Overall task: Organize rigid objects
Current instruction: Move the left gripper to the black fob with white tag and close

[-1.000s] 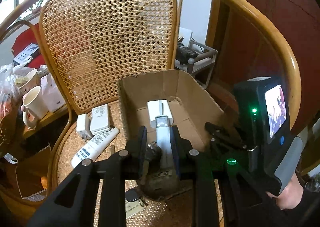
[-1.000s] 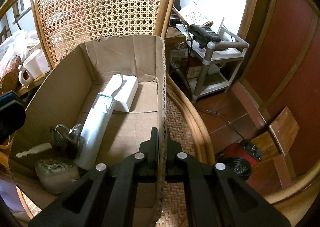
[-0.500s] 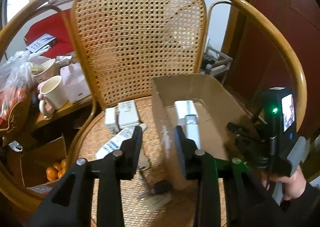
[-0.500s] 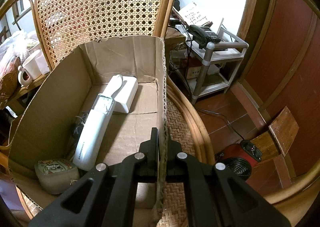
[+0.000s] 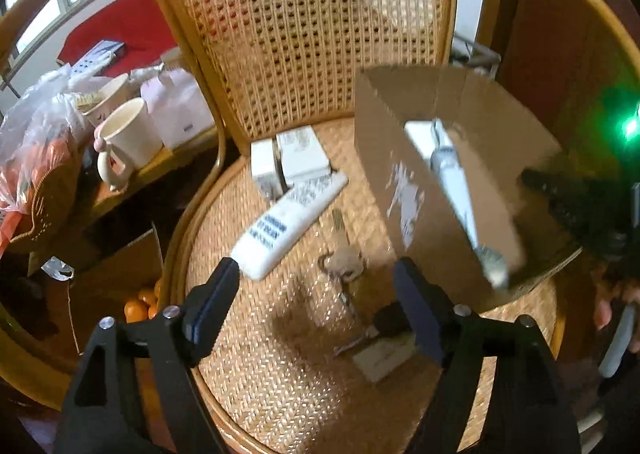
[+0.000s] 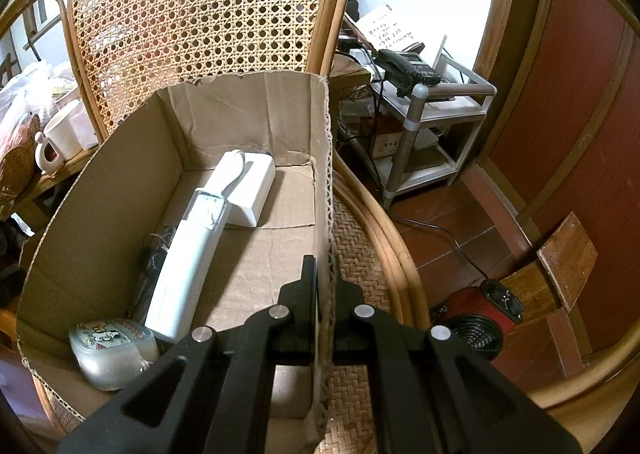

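Left tool [image 5: 316, 294] spread wide over bare cane seat [image 5: 256, 374]; remote [image 5: 288, 220] ahead-left, keys [image 5: 344, 266] btwn fingers, box wall [image 5: 384, 182] blocks right. Chair back [image 5: 304, 26] closes rear.

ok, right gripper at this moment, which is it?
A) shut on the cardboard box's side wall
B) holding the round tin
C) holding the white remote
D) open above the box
A: in the right wrist view the right gripper has its fingers pinched together with the side wall of the cardboard box between them.
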The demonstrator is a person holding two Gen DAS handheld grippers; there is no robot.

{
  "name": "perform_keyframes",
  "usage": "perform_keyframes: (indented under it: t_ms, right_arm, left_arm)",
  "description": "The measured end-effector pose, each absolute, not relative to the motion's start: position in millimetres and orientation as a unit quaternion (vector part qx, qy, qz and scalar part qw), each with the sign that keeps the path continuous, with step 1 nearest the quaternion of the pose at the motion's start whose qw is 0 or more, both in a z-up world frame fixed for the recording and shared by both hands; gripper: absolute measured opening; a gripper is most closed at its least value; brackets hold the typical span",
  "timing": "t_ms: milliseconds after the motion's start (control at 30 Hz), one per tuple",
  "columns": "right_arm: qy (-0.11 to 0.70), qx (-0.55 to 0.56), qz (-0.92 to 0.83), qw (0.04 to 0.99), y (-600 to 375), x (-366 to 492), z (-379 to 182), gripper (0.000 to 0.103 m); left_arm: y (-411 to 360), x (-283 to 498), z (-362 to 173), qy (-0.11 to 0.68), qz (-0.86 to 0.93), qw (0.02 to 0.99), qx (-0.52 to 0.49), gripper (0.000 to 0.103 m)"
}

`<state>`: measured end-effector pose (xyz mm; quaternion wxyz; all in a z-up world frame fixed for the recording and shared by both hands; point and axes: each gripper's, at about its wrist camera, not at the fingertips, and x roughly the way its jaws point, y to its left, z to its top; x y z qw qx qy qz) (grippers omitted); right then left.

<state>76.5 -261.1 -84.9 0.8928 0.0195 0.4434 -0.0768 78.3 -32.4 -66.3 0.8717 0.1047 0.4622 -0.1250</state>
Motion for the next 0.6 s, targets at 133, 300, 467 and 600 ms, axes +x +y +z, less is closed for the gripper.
perform_keyframes:
  t_ms: [133,300,467,600]
  right_arm:
    - [0.444,0.019,-0.075,0.893,-262,76,-85,0.006]
    - [0.445,0.017,-0.074,0.892,-262,76,-85,0.006]
    - [0.445,0.017,-0.074,0.892,-261,76,-85,0.006]
    - [0.445,0.017,-0.074,0.892,-261,76,-85,0.006]
  left_arm:
    - [-36,79,-80,0.482,-0.13,0.857,0.13,0.08]
    - [-37,80,-97,0.51,-0.143,0.836,0.147,0.083]
    - [-43,76,-111,0.546,-0.185,0.806,0.135,0.083]
    - [-52,69,-119,0.557,-0.213,0.79,0.142,0.083]
